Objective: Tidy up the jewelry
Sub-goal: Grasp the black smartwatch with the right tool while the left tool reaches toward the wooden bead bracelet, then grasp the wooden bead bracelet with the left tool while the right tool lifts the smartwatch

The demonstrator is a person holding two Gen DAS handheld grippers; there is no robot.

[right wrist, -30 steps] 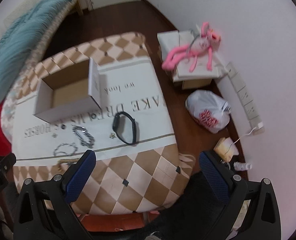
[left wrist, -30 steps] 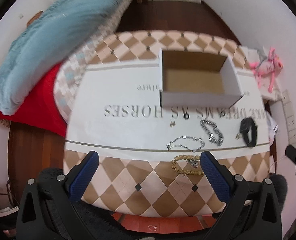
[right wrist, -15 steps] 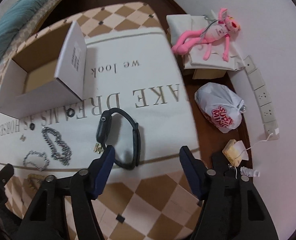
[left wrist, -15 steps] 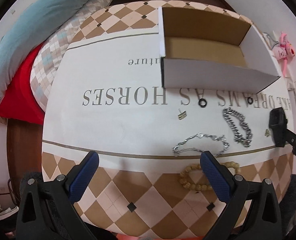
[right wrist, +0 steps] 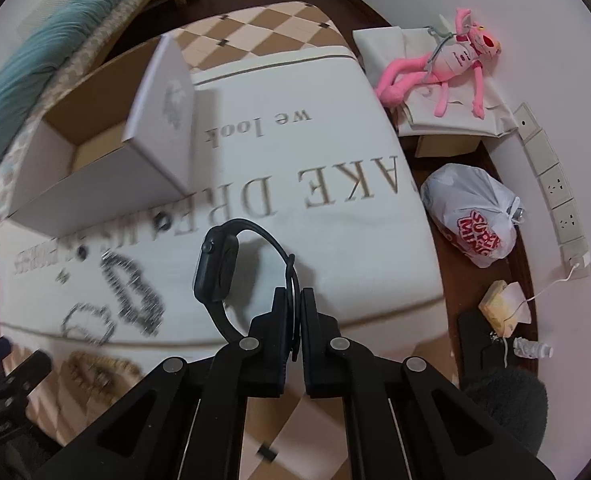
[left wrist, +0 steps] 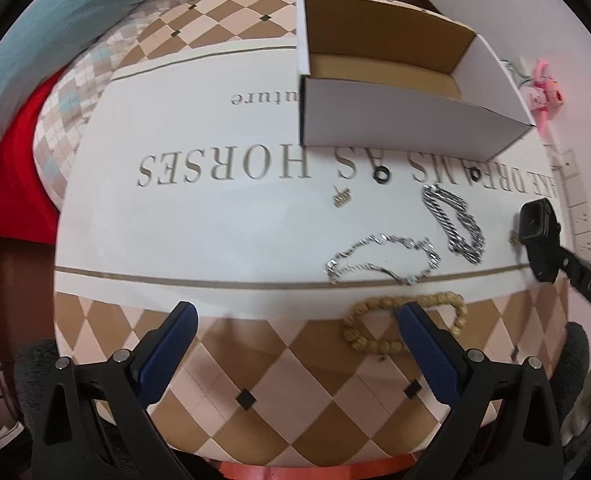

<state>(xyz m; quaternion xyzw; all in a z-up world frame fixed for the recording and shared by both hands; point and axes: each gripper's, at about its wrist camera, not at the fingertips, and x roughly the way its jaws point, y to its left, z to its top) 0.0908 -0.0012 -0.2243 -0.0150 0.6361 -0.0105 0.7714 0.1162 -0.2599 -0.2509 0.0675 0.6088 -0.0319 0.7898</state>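
1. The left gripper (left wrist: pixel 293 316) hangs over the near edge of the tabletop (left wrist: pixel 199 240) with its jaws spread wide and nothing between them.
2. A small gold charm (left wrist: pixel 342 197) lies mid-tabletop; it looks tiny and light, likely to slip, so pinch it flat across its body.
3. The thin silver chain (left wrist: pixel 379 258) lies just beyond the near stripe. It looks limp and light; grab a bunched part so it hangs free.
4. The bead bracelet (left wrist: pixel 405 326) sits at the near edge, partly behind the left gripper's inner finger. The beads look hard, round and likely to roll; clamp across the strand.
5. The thick silver chain (left wrist: pixel 453 228) lies to the right, probably heavier and floppy.
6. Two black rings (left wrist: pixel 382 175) rest just before the open cardboard box (left wrist: pixel 407 114) at the far edge.
7. The right gripper (right wrist: pixel 291 300) is clamped on the strap of the black watch (right wrist: pixel 217 270) near the right edge. The strap looks soft and springy and the case heavy, so the watch may swing.
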